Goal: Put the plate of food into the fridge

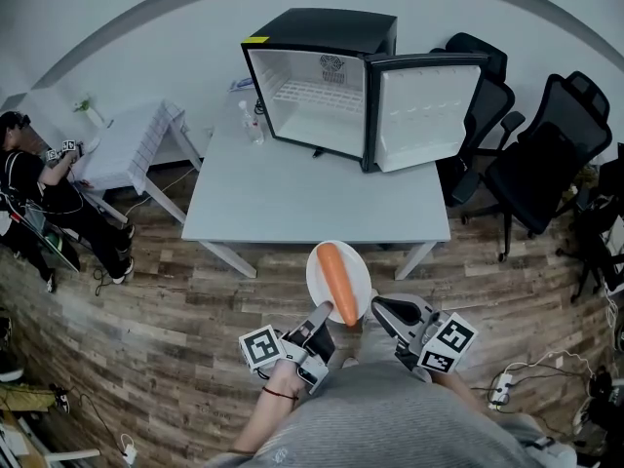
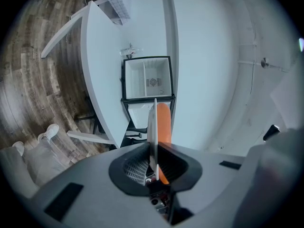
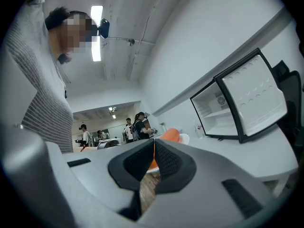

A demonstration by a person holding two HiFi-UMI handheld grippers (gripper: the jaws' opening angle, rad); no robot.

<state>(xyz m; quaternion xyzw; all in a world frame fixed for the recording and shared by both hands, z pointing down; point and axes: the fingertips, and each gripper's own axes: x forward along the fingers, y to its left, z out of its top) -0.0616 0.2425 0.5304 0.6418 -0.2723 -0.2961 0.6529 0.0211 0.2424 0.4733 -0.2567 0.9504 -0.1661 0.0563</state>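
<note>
A white plate (image 1: 321,273) carrying a long orange carrot (image 1: 338,283) hangs in the air just short of the near edge of the grey table (image 1: 312,198). My left gripper (image 1: 320,314) is shut on the plate's near-left rim. In the left gripper view the plate (image 2: 153,122) stands edge-on between the jaws, with the carrot (image 2: 164,122) to its right. My right gripper (image 1: 383,307) sits close beside the plate's right rim with its jaws shut and nothing between them. The black mini fridge (image 1: 322,81) stands on the table's far side, its door (image 1: 421,110) swung open to the right.
Black office chairs (image 1: 541,154) crowd the right of the table. A small clear bottle (image 1: 255,130) stands left of the fridge. A white side table (image 1: 132,144) and a seated person (image 1: 39,193) are at the far left. Wooden floor lies below.
</note>
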